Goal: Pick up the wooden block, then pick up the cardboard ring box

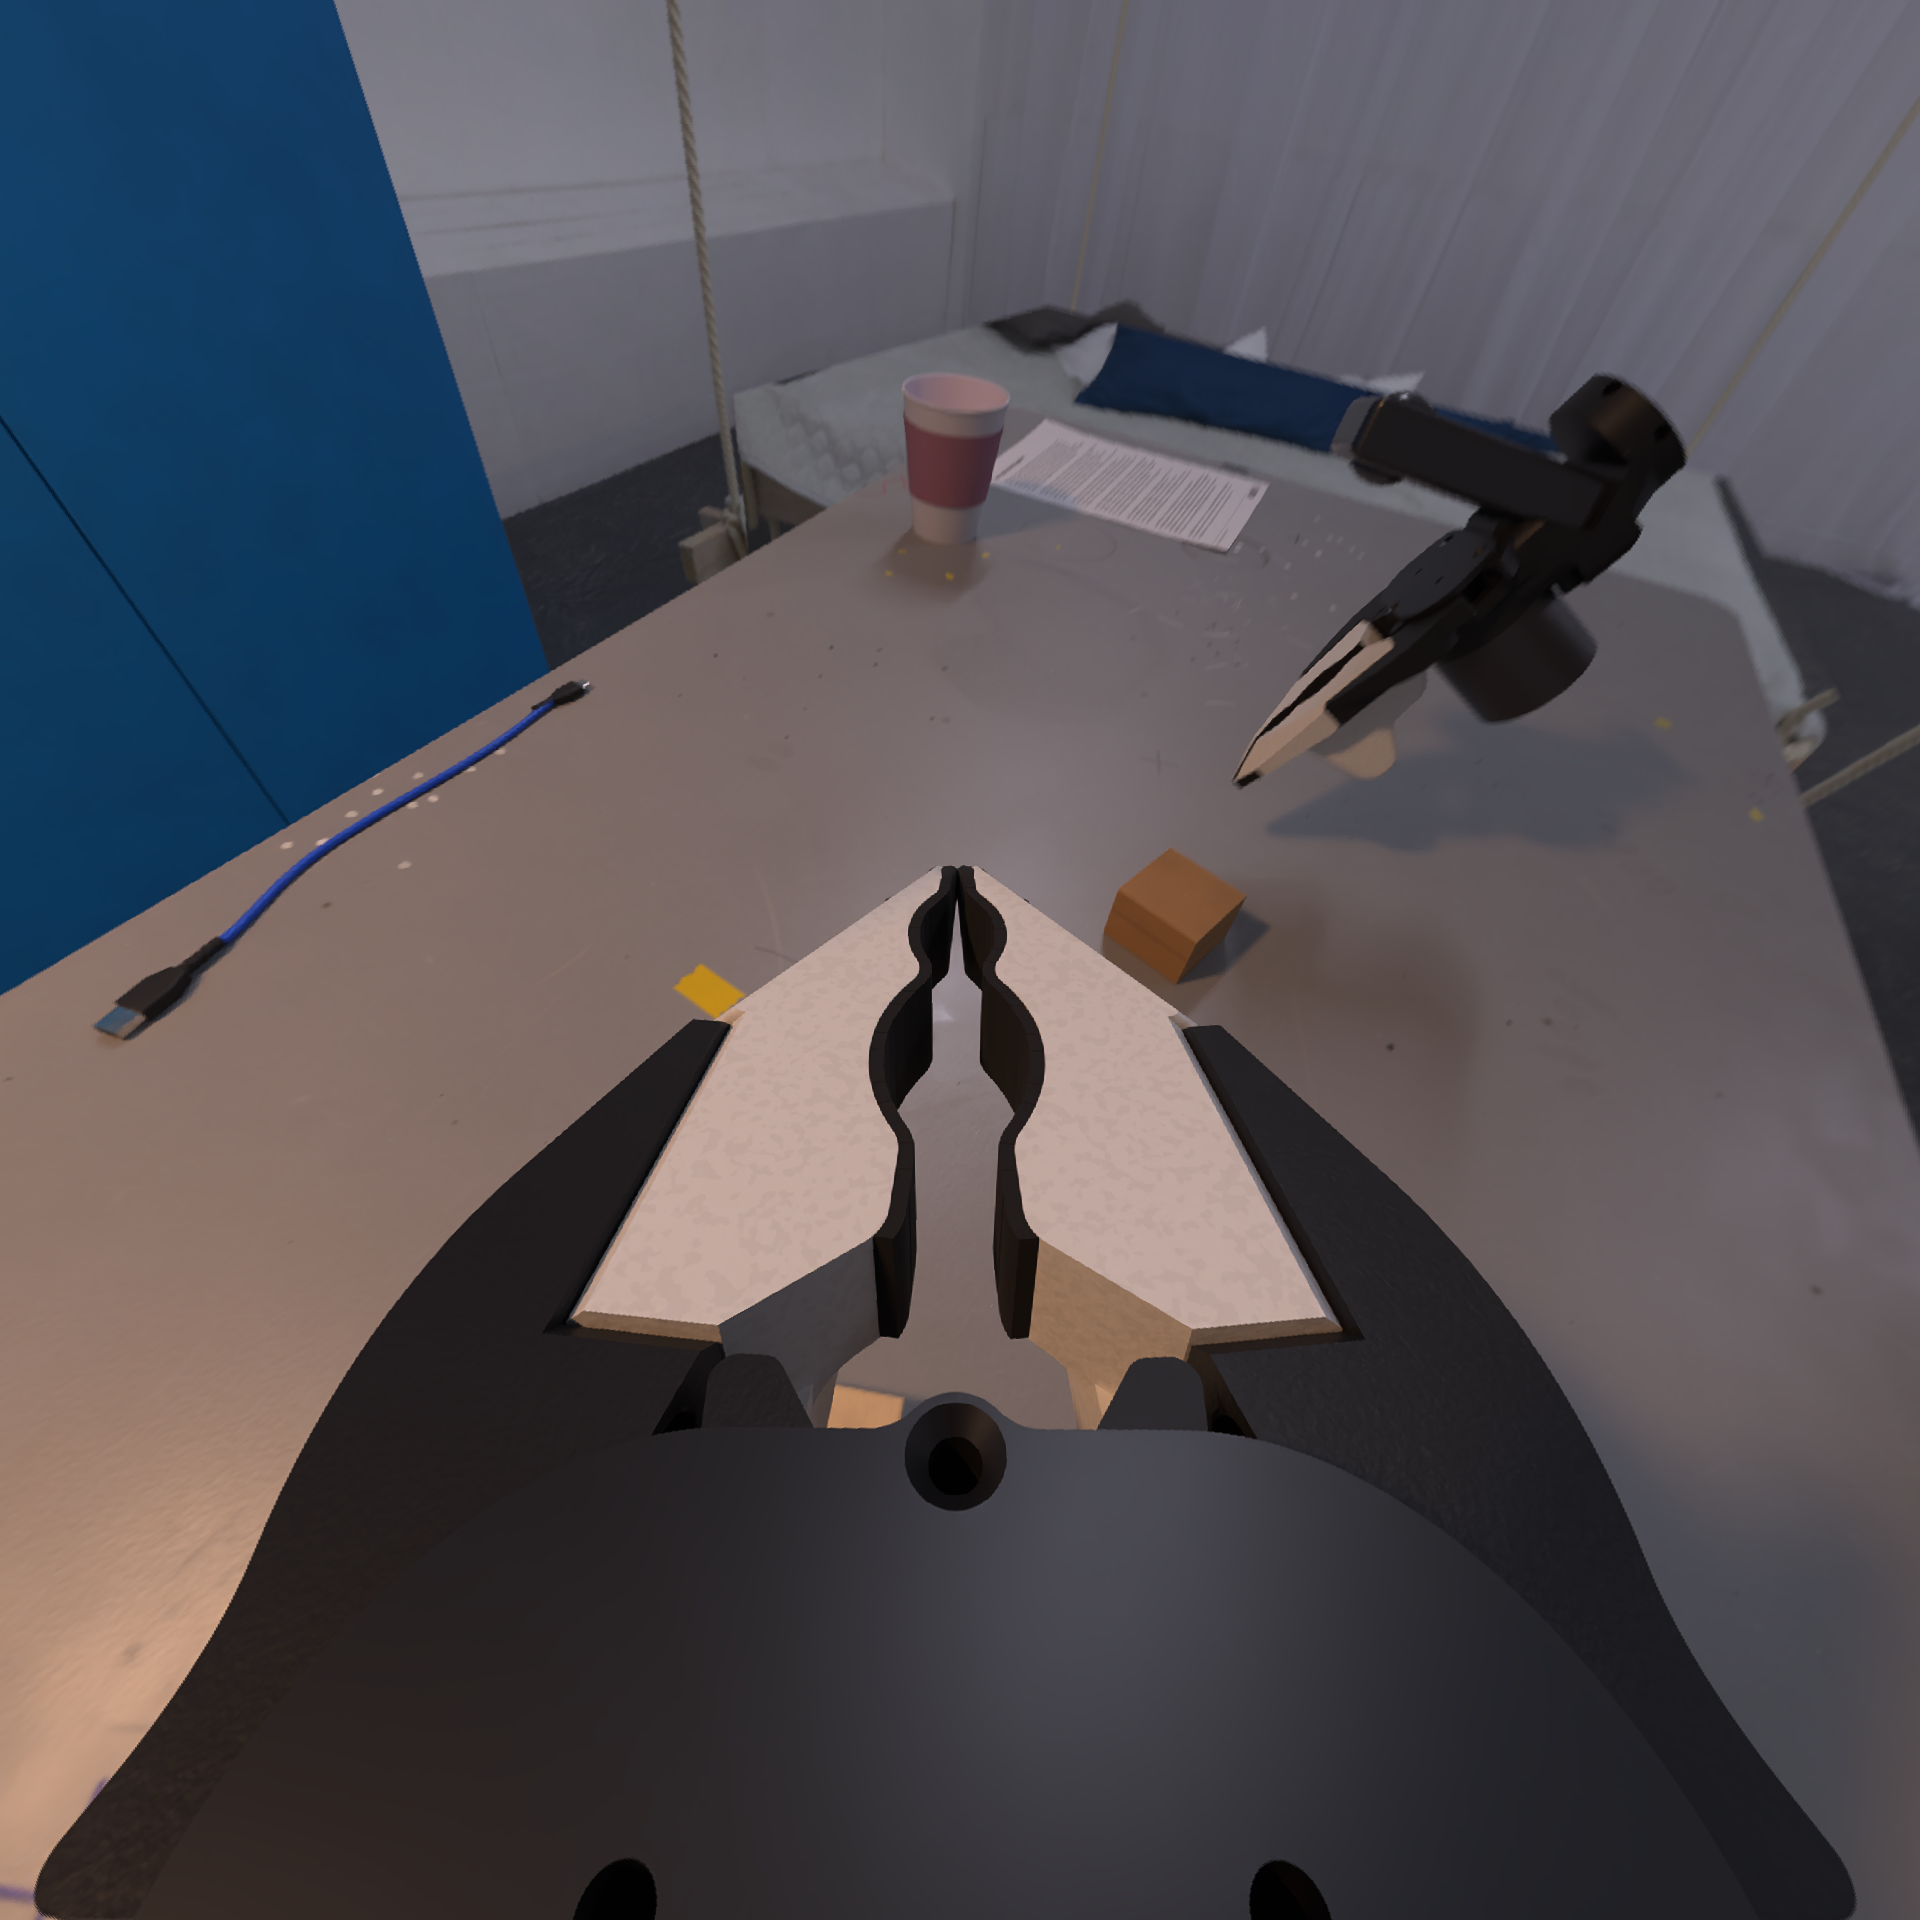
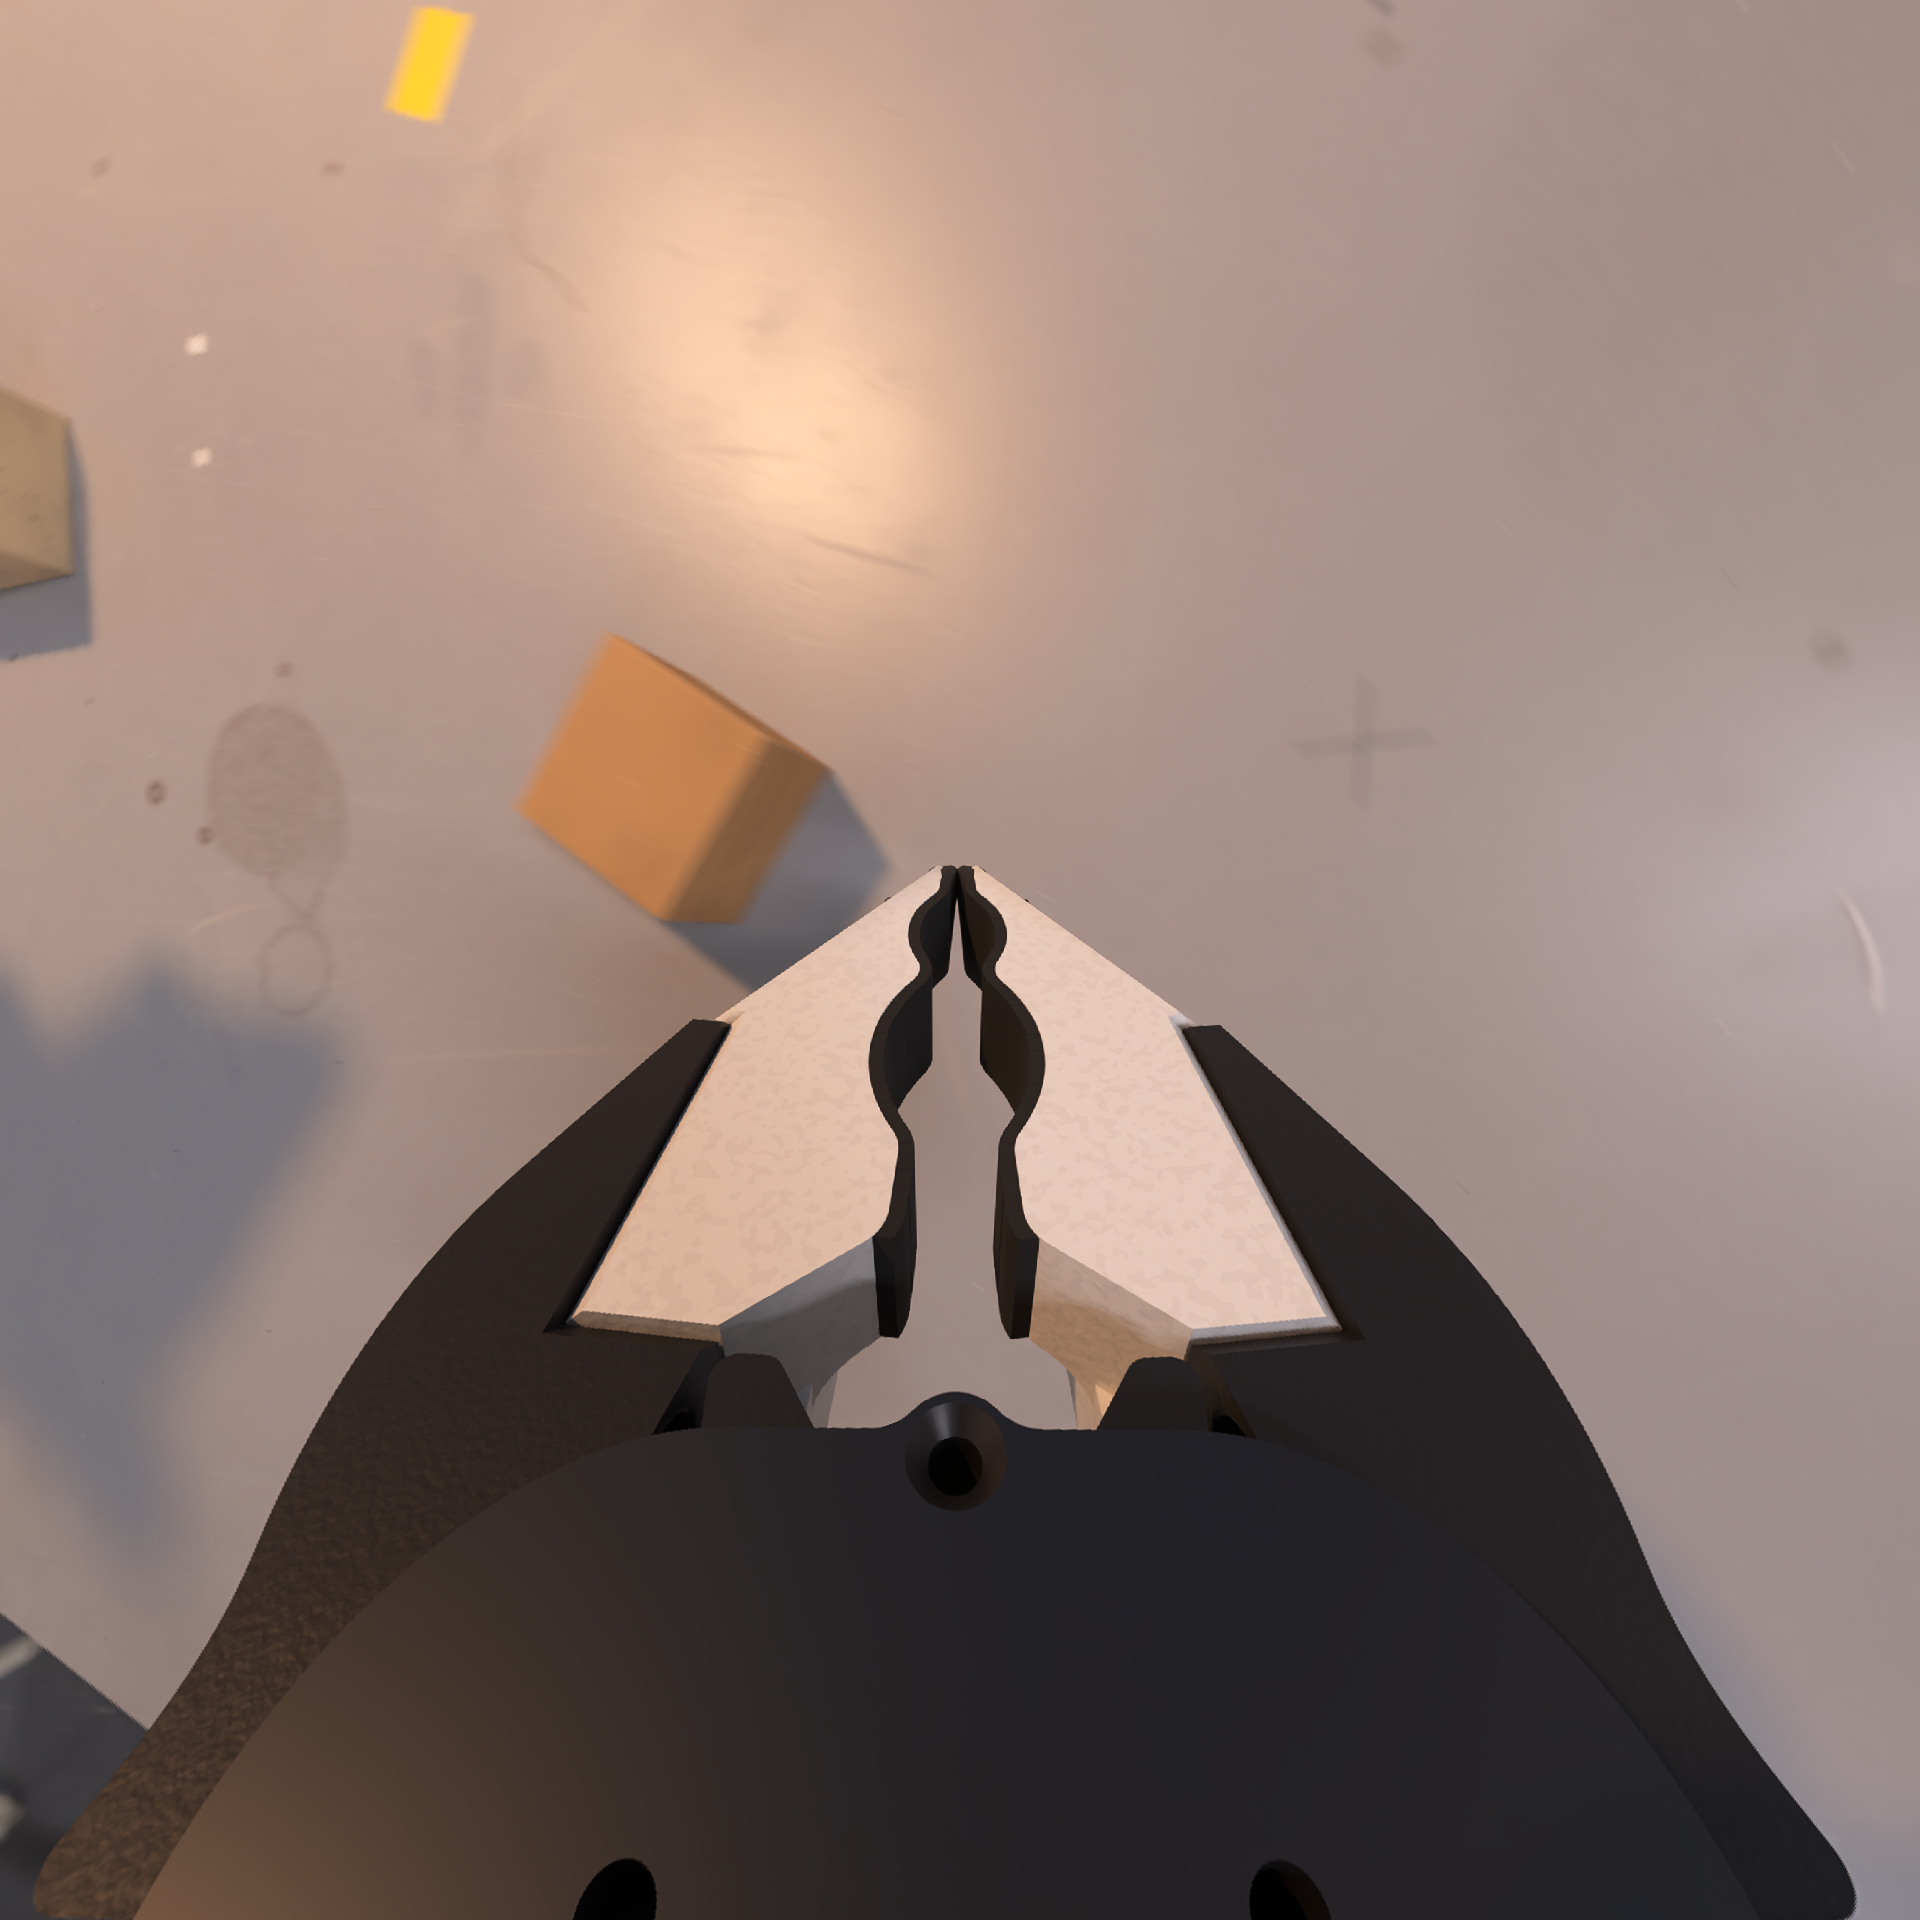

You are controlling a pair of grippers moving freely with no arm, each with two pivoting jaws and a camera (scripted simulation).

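Right wrist view shows our right tongs (image 2: 956, 883) closed and empty just beside the ring box (image 2: 665, 779), light, stiff cardboard, best pinched across opposite flat sides.

We are seeing a brown, plain-sided cardboard ring box (image 1: 1174, 914) lying on a grey, speckled and scuffed table (image 1: 727, 790), with a pale beige wooden block (image 2: 31, 499) and a small yellow tape strip (image 2: 429, 64) showing against the same surface. We are looking past the black left gripper (image 1: 956, 871) with its mottled cream fingers (image 1: 790, 1132), the black right gripper (image 2: 956, 871) matching it. We are also noting a blue braided cable with black plugs (image 1: 343, 847), a white paper cup with a pink sleeve (image 1: 951, 457) and a blue wall panel (image 1: 187, 416).
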